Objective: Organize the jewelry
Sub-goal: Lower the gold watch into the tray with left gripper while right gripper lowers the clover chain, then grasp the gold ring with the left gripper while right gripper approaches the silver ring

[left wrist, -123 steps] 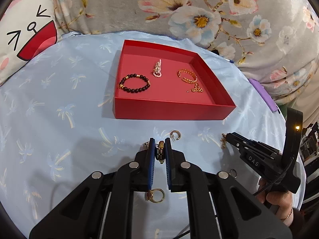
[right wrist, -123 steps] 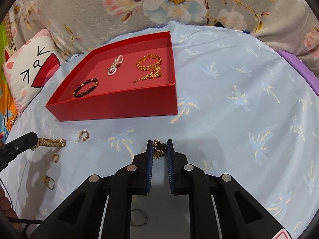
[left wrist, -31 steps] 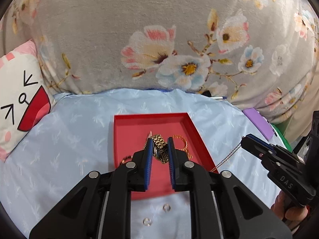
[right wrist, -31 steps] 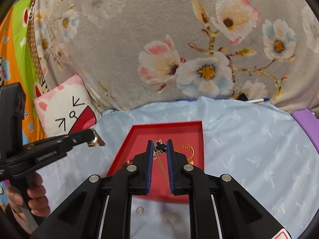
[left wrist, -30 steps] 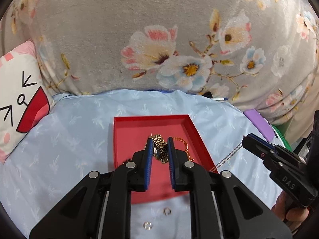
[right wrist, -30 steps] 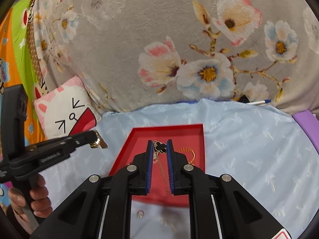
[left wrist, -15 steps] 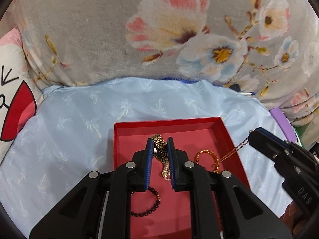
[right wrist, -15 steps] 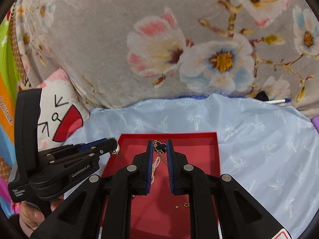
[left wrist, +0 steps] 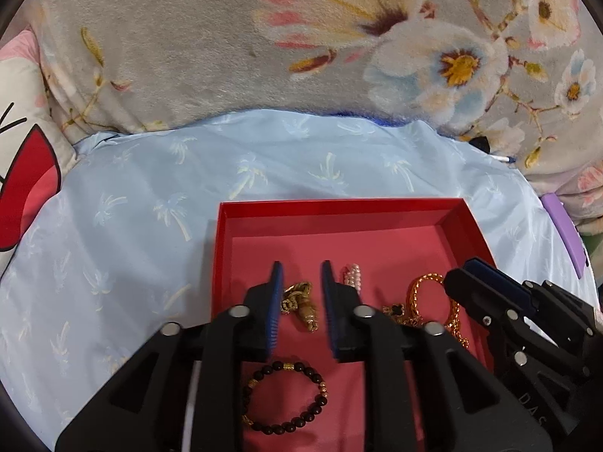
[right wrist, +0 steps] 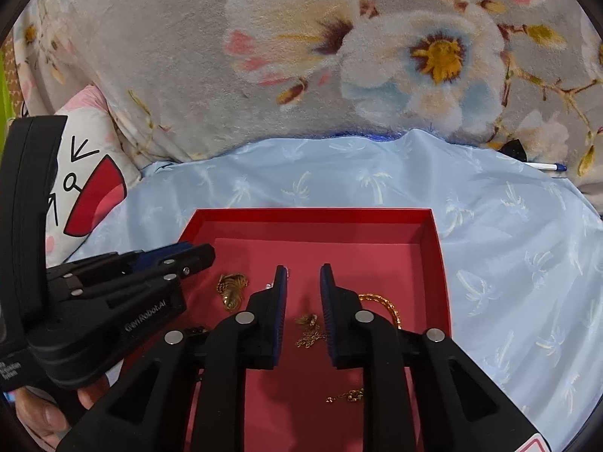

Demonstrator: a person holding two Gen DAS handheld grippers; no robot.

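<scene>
Both grippers hang open over the red tray (left wrist: 339, 207) on the blue cloth. My left gripper (left wrist: 300, 275) is open; the gold watch (left wrist: 301, 303) lies on the tray floor between its fingers. My right gripper (right wrist: 303, 277) is open; the gold chain with the black clover (right wrist: 311, 329) lies below it, and also shows in the left wrist view (left wrist: 395, 309). A black bead bracelet (left wrist: 284, 397), a pearl piece (left wrist: 353, 278) and a gold bangle (left wrist: 433, 293) lie in the tray. The watch also shows in the right wrist view (right wrist: 231, 290).
A grey floral blanket (left wrist: 301, 56) rises behind the tray. A cat-face pillow (right wrist: 83, 188) sits at the left. A purple object (left wrist: 565, 237) and a pen (right wrist: 546, 167) lie at the right edge of the cloth.
Both grippers came down over the tray and opened. The watch dropped from the left one and the clover chain from the right one onto the tray floor.
</scene>
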